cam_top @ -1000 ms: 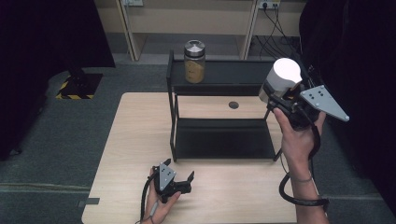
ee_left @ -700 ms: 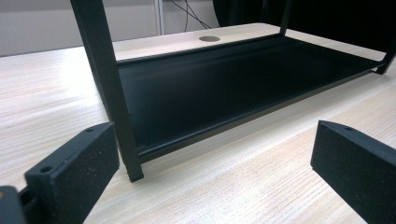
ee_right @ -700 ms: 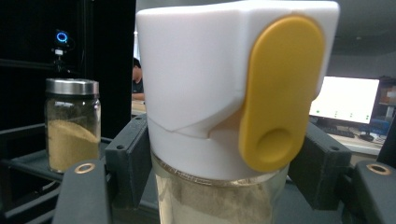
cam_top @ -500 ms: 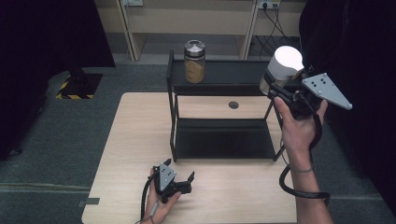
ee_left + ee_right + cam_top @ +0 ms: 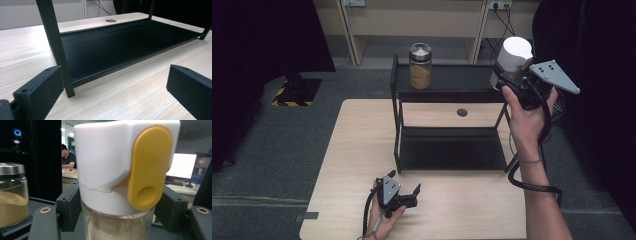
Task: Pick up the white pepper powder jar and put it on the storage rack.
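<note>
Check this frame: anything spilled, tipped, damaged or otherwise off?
Nothing stands out. The steel-lidded jar stands upright on the black rack's top shelf. The right claw holds the white-capped jar upright beside that shelf, cap closed. The left claw rests open on the table. No spill visible.

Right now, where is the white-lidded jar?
The white-lidded jar is clamped in the right gripper, held at the right end of the rack's top shelf, right of the steel-lidded jar.

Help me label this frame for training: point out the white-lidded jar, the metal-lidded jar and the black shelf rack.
white-lidded jar (image 5: 105, 167): right gripper view, on its white lid.
metal-lidded jar (image 5: 420, 74): high view, on its glass body.
black shelf rack (image 5: 452, 79): high view, on the bare top shelf.
</note>
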{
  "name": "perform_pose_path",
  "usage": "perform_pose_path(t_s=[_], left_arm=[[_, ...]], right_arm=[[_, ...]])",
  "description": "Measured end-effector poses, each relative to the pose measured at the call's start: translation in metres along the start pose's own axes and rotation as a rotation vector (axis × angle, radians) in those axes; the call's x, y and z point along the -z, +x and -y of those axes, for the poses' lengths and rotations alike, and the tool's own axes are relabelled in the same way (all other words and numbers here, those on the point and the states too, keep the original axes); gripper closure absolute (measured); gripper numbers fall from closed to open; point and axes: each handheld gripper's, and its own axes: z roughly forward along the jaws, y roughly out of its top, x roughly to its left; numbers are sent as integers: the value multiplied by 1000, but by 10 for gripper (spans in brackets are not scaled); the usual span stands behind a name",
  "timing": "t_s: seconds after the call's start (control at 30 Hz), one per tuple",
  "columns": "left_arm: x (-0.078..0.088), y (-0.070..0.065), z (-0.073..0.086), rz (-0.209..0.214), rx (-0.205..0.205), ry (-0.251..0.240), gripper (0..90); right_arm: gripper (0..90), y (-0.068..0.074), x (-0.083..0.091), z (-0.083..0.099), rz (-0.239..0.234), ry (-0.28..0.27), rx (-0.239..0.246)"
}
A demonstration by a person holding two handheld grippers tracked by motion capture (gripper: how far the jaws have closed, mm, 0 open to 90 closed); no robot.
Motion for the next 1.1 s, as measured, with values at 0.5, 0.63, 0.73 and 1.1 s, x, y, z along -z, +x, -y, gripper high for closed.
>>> perform_pose_path(t_s=[0.5,0.63,0.73,1.1], left_arm=[[0,0,0,1,-3,-1,2],[0,0,0,1,-4,-3,2],[0,0,0,1,-4,0,2],[0,-1,0,3,-9,-1,2]], right_arm=[[305,-2,-28,-8,33,78,-2],[305,-3,-34,-6,37,107,-10],[305,-5,-36,-5,37,109,-15],[304,-18,-42,3,6,93,-68]])
